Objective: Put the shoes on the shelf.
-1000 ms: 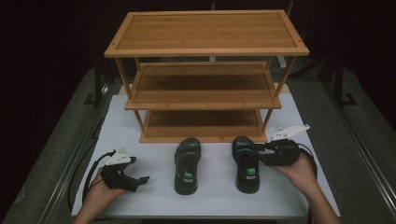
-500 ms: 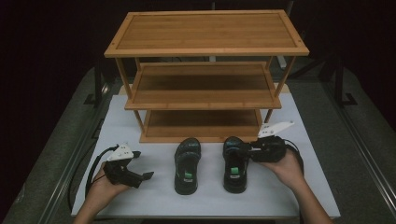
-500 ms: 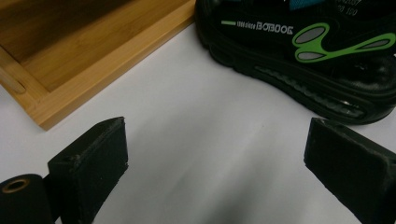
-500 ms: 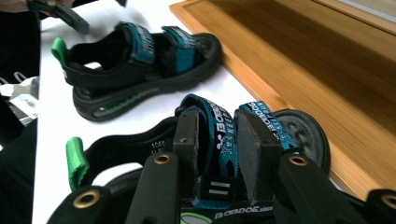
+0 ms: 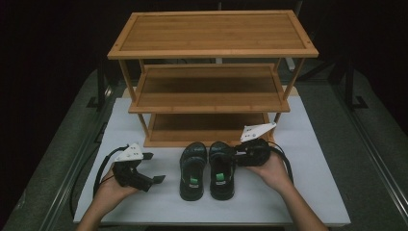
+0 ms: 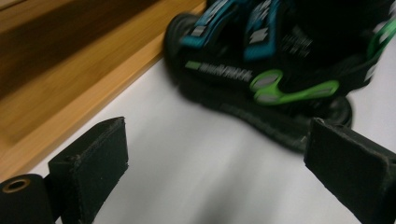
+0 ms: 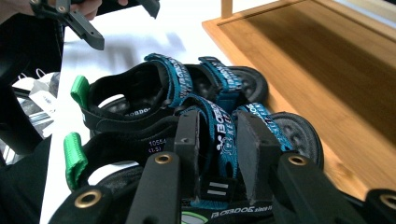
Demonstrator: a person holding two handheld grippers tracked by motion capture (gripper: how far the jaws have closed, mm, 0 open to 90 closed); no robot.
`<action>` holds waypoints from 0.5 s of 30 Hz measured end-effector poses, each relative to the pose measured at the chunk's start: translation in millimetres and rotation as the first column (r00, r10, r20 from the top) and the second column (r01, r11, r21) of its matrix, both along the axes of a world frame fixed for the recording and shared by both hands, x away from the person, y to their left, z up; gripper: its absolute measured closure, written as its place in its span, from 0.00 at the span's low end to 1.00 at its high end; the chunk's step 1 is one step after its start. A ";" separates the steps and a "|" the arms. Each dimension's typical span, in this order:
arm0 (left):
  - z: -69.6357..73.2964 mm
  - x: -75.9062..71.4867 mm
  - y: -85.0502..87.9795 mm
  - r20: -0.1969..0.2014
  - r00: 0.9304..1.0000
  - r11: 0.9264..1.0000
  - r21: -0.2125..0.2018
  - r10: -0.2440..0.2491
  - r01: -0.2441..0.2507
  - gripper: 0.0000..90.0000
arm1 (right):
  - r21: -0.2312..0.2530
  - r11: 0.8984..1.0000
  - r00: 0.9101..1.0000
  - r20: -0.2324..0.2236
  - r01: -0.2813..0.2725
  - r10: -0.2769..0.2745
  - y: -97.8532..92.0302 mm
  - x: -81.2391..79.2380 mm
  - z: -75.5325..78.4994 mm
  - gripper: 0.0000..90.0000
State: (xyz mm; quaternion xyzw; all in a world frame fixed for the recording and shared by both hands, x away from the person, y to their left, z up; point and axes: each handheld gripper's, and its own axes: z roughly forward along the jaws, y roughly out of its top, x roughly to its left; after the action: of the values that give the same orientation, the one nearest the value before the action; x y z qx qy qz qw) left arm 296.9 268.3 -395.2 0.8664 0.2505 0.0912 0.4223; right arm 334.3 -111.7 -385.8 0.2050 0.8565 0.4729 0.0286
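The right gripper (image 5: 234,155) is pinching the right sandal's (image 5: 221,169) soft teal strap (image 7: 219,135), a light, flexible hold, near the tabletop's (image 5: 308,192) front edge; the left gripper (image 5: 153,167) is hanging open.

Both grippers black w/ grey 3-cornered top plate & black cable trailing. Left gripper (image 5: 149,168): flat square black pads (image 6: 93,163), brass-ringed hole at jaw base. Right gripper (image 5: 234,154): brass rivets on jaw links. Forearms bare, no sleeves.
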 end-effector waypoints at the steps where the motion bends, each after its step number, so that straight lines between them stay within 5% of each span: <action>1: 0.0 0.0 0.0 0.000 1.000 1.000 0.000 0.000 0.000 0.07 | 0.000 1.000 1.000 0.000 0.000 0.000 0.0 0.0 0.0 0.78; 6: 9.6 11.7 -28.3 0.006 0.997 0.997 -0.015 -0.080 0.080 0.15 | -0.020 1.000 1.000 0.007 -0.017 0.017 7.5 -1.3 -4.5 0.77; 15: 4.3 25.7 -58.1 -0.004 0.992 0.992 0.010 -0.127 0.127 0.30 | -0.031 0.999 1.000 0.002 0.007 -0.007 -3.0 -8.3 -7.2 0.67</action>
State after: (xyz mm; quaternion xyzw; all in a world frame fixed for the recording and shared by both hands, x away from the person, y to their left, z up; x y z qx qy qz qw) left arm 322.7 210.2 -390.9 0.8829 0.1950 0.0641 0.4223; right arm 326.0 -114.7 -392.9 0.2073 0.8629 0.4595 0.0343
